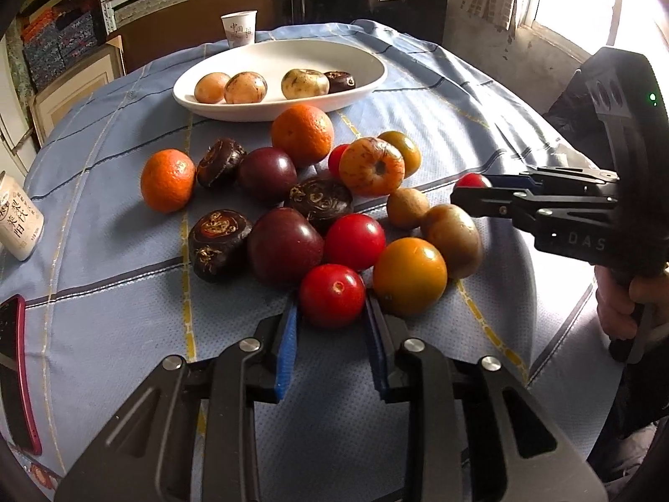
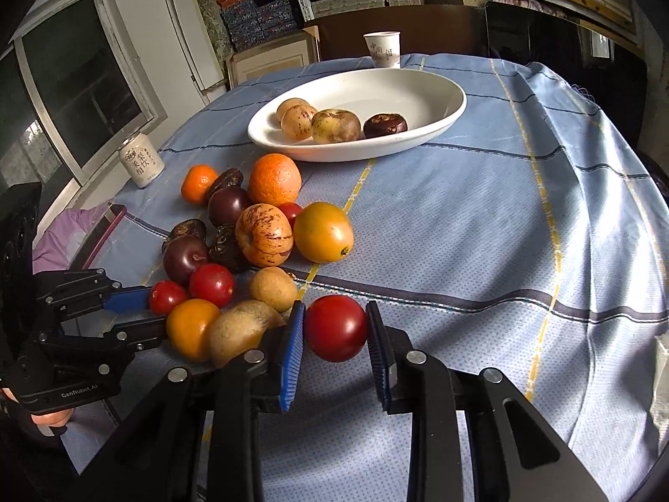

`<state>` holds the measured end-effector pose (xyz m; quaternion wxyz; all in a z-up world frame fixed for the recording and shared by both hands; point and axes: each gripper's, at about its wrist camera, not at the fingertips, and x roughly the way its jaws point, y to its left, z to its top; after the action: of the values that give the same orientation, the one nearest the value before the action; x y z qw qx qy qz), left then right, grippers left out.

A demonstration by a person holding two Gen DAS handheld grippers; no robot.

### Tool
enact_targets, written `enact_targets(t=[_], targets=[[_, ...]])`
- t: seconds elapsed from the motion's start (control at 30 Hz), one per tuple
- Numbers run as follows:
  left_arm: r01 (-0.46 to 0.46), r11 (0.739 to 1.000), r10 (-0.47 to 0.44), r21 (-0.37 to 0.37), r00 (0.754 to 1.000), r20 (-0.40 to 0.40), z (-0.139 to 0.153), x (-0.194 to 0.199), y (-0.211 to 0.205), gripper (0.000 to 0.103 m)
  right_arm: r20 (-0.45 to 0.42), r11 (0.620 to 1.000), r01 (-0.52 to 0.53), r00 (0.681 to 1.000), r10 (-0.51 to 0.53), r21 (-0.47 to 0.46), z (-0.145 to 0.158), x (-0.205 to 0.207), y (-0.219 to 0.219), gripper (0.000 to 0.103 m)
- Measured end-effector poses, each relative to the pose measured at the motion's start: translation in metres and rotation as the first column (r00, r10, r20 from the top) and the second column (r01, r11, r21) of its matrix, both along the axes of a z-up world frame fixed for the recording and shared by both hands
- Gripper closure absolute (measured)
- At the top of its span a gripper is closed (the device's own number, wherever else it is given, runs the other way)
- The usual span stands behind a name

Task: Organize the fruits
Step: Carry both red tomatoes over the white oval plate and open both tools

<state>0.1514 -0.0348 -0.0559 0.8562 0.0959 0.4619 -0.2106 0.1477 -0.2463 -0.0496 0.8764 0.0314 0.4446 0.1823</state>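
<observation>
A small red tomato (image 1: 332, 293) lies at the near edge of a fruit pile, with my left gripper (image 1: 331, 302) shut on it, blue pads on both sides. From the right wrist view, the left gripper (image 2: 157, 311) reaches in from the left at the same tomato (image 2: 167, 296). My right gripper (image 2: 334, 309) is shut on a darker red tomato (image 2: 336, 328) just right of the pile; the left wrist view shows that gripper (image 1: 472, 187) pinching the tomato (image 1: 472, 179). The pile holds oranges, dark plums, water chestnuts, kiwis and yellow tomatoes. A white oval dish (image 1: 276, 58) (image 2: 418, 83) behind holds several fruits.
A paper cup (image 1: 239, 29) (image 2: 381, 49) stands behind the dish. A drink can (image 1: 21, 226) (image 2: 140, 163) and a red-cased phone (image 1: 16, 372) sit at the left edge of the table. A person's hand (image 1: 623, 305) grips the right tool. Bare blue cloth (image 2: 501, 230) spreads right of the pile.
</observation>
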Motion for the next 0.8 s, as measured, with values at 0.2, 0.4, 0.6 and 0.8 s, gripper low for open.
enact_targets(t=[0.2, 0.4, 0.6, 0.8], targets=[[0.002, 1.000, -0.001, -0.021, 1.000, 0.028, 0.016, -0.002, 0.009, 0.075, 0.044, 1.000, -0.027, 0.999, 0.027, -0.002, 0.022, 0.002, 0.003, 0.074], [0.008, 0.999, -0.005, -0.035, 0.997, 0.077, 0.047, 0.018, 0.022, 0.075, 0.109, 0.999, -0.042, 0.993, 0.044, -0.023, 0.054, 0.026, 0.007, 0.074], [-0.051, 0.996, 0.059, -0.067, 0.992, 0.116, 0.079, 0.101, 0.023, 0.075, 0.176, 1.000, 0.011, 0.984, -0.014, 0.019, 0.072, 0.083, 0.003, 0.074], [-0.112, 0.989, 0.115, -0.101, 0.993, 0.026, 0.081, 0.208, -0.002, 0.075, 0.100, 0.986, 0.132, 0.985, -0.142, 0.104, 0.049, 0.162, -0.010, 0.074]])
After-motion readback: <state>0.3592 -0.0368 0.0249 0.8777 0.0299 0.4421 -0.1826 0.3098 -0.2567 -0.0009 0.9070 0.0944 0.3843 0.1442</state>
